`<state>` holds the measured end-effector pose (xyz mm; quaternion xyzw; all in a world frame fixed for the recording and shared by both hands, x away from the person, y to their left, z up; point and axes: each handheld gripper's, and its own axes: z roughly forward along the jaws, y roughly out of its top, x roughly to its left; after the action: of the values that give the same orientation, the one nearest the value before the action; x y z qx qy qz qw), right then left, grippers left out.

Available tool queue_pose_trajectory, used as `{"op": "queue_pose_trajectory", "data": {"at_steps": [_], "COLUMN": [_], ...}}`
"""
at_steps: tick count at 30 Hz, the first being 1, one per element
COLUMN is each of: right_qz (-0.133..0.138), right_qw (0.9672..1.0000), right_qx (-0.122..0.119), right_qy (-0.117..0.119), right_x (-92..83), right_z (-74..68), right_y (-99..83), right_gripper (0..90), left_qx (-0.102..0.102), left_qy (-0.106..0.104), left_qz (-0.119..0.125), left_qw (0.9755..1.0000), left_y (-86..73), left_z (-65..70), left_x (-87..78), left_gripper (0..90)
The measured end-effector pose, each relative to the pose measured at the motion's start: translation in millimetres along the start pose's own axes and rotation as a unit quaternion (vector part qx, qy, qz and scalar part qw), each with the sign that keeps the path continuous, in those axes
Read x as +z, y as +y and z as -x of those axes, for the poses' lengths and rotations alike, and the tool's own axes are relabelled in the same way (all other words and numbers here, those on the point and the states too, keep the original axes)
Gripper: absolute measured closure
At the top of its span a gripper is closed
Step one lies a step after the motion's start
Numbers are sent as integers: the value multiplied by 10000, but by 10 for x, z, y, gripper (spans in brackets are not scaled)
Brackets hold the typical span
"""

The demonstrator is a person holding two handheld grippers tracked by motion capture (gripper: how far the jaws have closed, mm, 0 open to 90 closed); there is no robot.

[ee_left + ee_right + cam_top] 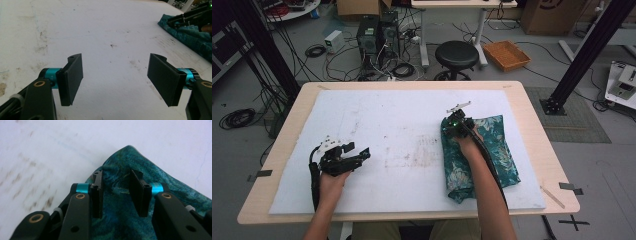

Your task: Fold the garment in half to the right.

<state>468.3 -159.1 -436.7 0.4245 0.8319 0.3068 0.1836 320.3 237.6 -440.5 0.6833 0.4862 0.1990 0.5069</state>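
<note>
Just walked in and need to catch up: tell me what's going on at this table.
A person works a folded teal floral-patterned cloth lying at the right of a white foam-covered table. The right tongs hover over the cloth's far corner, jaws apart with fabric between them, not visibly pinched. The left tongs rest wide open over bare white surface, away from the cloth.

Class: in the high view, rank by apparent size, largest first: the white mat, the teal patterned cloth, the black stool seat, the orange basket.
1. white mat
2. teal patterned cloth
3. black stool seat and orange basket: alike, and farther from the camera, so unranked.
</note>
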Motion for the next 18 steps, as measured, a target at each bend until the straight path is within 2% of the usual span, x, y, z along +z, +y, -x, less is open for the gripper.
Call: {"op": "queue_pose_trajectory", "data": {"at_steps": [3, 5, 8, 10, 12, 14, 15, 16, 18], "right_qz": [-7, 18, 345, 629, 802, 848, 842, 801, 705], "right_qw": [10000, 9997, 9986, 9968, 9939, 9904, 9871, 9819, 9769], "right_qx": [29, 145, 339, 485, 674, 790, 891, 1038, 1241], "right_qy": [34, 199, 210, 63, -334, -756, -1026, -1368, -1589], "right_x": [17, -17, -184, -343, -525, -659, -728, -802, -859], "right_z": [22, 67, 161, 255, 398, 528, 605, 697, 818], "right_y": [25, 14, -7, -41, -122, -223, -292, -385, -520], "right_gripper": [637, 602, 597, 583, 555, 543, 542, 542, 538], "left_qx": [-6, 19, 21, 36, 27, 29, 30, 20, 19], "left_qy": [-9, -18, -22, -8, -4, 8, 5, -2, -9], "left_qz": [-29, -55, -60, -62, -44, -44, -37, -19, -15], "left_qw": [10000, 10000, 10000, 10000, 10000, 10000, 10000, 10000, 10000], "left_y": [-7, -8, -11, -10, -8, -6, -6, -6, -5], "left_z": [1, 2, 3, 9, 15, 13, 12, 13, 12], "left_x": [10, 14, 22, 19, 14, 9, 4, 3, 3], "left_gripper": [287, 287, 287, 287, 287, 287, 287, 287, 287]}}
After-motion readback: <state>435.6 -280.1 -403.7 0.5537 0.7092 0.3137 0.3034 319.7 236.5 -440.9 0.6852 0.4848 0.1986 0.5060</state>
